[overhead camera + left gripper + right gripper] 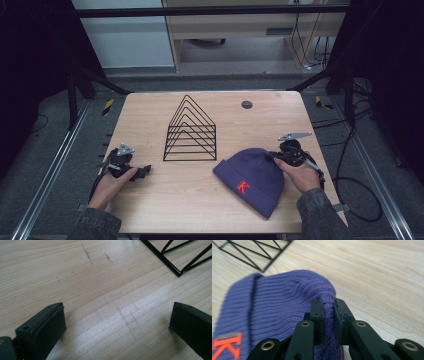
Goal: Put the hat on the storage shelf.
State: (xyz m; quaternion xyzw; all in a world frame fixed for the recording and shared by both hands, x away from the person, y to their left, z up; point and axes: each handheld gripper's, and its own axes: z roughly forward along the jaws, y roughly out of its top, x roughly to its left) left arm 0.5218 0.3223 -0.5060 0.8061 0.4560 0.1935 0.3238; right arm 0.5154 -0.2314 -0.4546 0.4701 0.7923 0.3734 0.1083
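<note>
A purple knit beanie [252,177] with an orange K lies on the wooden table [205,200] at the front right. My right gripper [274,156] is shut on a fold of the beanie [287,297] near its crown, and the fabric bunches up between the pads [318,312]. My left gripper [145,171] rests at the front left of the table with a hand around it. Its jaws stand wide open over bare wood, and nothing lies between its fingers [47,325].
A black wire rack [191,132] of nested triangles stands at the table's middle, between the two grippers; its corner [178,265] lies ahead of the left gripper. A small dark round disc [246,104] sits in the tabletop at the back right. Cables trail off the table's right side.
</note>
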